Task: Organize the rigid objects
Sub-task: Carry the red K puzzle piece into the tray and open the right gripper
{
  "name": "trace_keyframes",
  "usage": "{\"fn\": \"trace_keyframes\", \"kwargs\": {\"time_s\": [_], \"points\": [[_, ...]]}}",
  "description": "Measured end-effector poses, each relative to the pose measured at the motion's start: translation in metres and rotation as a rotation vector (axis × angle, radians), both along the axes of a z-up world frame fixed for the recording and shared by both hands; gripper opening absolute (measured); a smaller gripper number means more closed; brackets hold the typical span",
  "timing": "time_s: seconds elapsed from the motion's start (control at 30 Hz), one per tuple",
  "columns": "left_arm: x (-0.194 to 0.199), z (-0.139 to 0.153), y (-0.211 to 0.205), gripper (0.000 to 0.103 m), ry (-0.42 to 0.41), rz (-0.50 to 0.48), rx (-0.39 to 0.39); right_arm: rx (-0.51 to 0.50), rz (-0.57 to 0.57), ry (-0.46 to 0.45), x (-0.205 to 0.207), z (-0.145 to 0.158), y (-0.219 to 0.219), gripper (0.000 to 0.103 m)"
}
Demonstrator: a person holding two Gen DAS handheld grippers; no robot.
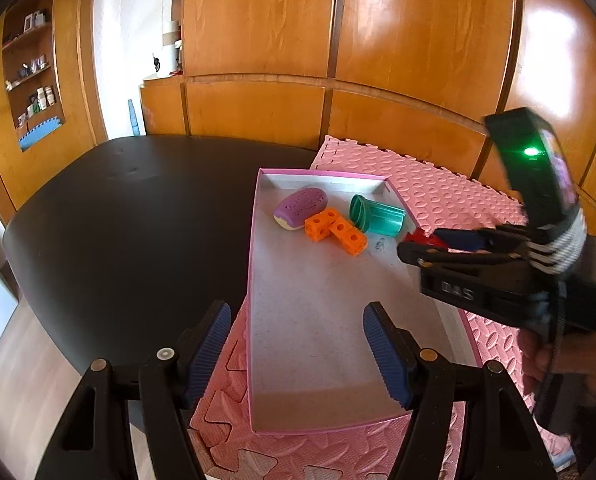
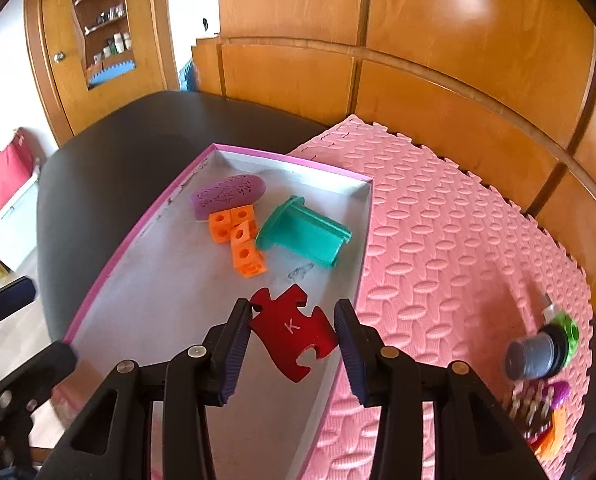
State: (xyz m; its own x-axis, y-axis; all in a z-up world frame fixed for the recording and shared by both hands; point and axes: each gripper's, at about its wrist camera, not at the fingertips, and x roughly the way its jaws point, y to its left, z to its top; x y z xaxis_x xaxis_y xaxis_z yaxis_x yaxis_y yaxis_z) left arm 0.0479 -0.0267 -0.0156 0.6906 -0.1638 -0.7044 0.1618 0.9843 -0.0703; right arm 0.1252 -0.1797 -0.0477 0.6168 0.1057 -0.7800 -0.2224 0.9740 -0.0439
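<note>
Red puzzle piece [image 2: 292,330], "K" face up

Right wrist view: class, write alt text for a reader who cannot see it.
The right gripper holds a red puzzle piece marked K above a pink-rimmed box. A purple oval, orange cubes and a teal cylinder lie inside, beside a pink foam mat.
</note>
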Motion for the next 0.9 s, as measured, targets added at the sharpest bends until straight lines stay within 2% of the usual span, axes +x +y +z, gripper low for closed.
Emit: {"fn": "trace_keyframes", "kwargs": {"time_s": [0.23, 0.4, 0.9], "points": [[0.002, -0.002, 0.004, 0.07, 0.009, 0.011, 0.002, -0.078, -0.028, 0.045, 0.024, -0.025, 0.005, 0.043], [0.003, -0.002, 0.005, 0.07, 0.008, 0.016, 0.001, -0.052, -0.029, 0.044, 0.022, -0.029, 0.005, 0.042], [-0.002, 0.002, 0.001, 0.07, -0.002, 0.008, 0.002, 0.079, -0.096, -0.044, -0.014, 0.003, -0.007, 0.044]]}}
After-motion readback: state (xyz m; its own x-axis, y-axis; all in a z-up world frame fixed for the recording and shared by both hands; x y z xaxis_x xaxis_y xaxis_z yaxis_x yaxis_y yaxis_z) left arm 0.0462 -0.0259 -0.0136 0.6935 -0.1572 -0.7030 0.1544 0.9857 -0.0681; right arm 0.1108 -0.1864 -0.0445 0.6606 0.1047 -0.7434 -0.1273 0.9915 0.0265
